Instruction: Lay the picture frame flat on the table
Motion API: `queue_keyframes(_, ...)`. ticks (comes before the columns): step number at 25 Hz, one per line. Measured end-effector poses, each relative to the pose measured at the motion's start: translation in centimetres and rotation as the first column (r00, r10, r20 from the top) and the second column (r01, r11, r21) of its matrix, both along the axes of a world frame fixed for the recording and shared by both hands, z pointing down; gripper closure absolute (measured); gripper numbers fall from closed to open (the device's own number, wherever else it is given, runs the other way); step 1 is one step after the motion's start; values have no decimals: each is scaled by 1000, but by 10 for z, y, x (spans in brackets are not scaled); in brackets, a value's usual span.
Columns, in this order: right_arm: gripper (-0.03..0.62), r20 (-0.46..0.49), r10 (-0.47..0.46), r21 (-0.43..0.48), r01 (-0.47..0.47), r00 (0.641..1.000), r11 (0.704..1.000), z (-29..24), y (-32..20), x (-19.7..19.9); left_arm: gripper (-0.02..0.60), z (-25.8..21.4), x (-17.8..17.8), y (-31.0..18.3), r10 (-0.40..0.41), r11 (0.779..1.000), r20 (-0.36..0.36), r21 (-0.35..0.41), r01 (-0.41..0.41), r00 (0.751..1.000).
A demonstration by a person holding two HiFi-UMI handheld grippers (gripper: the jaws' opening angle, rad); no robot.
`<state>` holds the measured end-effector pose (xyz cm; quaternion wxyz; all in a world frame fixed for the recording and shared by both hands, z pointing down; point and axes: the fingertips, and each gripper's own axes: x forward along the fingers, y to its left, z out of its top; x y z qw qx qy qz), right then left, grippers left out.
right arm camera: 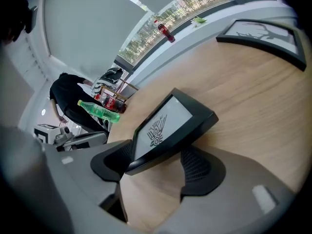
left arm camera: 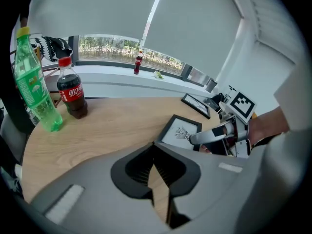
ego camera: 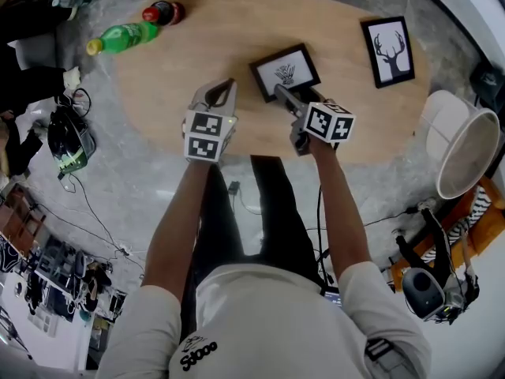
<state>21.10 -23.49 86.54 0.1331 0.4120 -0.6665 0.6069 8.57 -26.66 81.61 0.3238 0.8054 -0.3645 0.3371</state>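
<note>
A small black picture frame (ego camera: pixel 286 71) with a plant drawing lies face up on the oval wooden table (ego camera: pixel 181 61). My right gripper (ego camera: pixel 279 93) is at the frame's near edge, open. The frame's (right arm camera: pixel 168 126) near corner reaches in between the jaws, and the pads (right arm camera: pixel 201 167) do not press on it. I cannot tell whether that corner rests on the wood or is slightly raised. My left gripper (ego camera: pixel 227 85) hovers just left of the frame (left arm camera: pixel 181 130), shut with nothing in it.
A second black frame (ego camera: pixel 388 50) with an antler print lies at the table's far right. A green bottle (ego camera: pixel 122 36) and a cola bottle (ego camera: pixel 163 12) are at the far left edge. A white lampshade (ego camera: pixel 465 144) is on the floor at the right, and a bag (ego camera: pixel 69 140) with cables at the left.
</note>
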Motion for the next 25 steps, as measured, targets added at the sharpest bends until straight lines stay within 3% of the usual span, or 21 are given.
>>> queue_keyframes(16,303,16,30,11,-30,999,999,5,16,11,571,-23,14,8,52,998,-4,32,-52,999)
queue_keyframes(25,329,1,2,33,-2,1000,999,7,24,22,571,-27,31,23,91,995,-14,45,-90,996)
